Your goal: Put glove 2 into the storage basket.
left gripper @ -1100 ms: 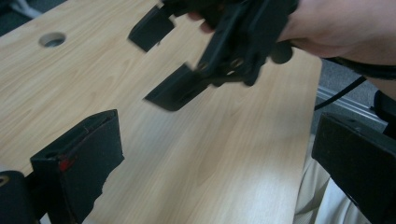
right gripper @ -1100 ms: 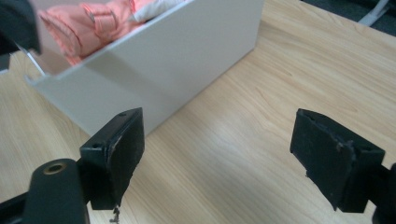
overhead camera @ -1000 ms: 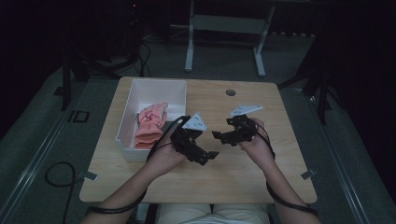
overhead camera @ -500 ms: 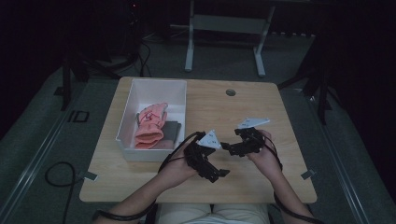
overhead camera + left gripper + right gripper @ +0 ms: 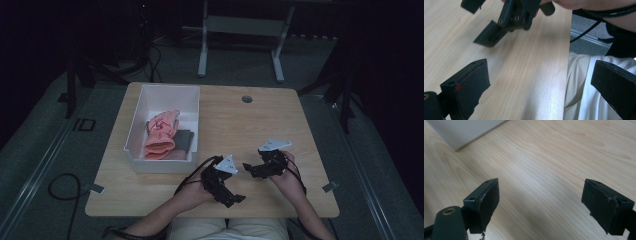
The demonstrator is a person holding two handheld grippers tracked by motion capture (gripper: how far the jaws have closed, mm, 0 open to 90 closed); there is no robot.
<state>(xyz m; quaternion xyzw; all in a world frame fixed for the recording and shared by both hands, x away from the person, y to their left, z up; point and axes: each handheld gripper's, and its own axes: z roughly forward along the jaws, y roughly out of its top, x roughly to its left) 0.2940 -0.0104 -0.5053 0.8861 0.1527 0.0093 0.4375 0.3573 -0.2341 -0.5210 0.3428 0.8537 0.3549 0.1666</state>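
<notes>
Both claws are held wide and empty over the bare worktop point(image 5: 260, 120) near its front edge, the left claw point(image 5: 231, 196) beside the right claw point(image 5: 251, 169). The pink glove point(image 5: 161, 134) lies in the white bin point(image 5: 165, 91) beyond the left claw, likely parked clear of it.

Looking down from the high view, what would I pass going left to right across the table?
White bin → pink cloth inside it → dark item beside the cloth → left claw → right claw
</notes>
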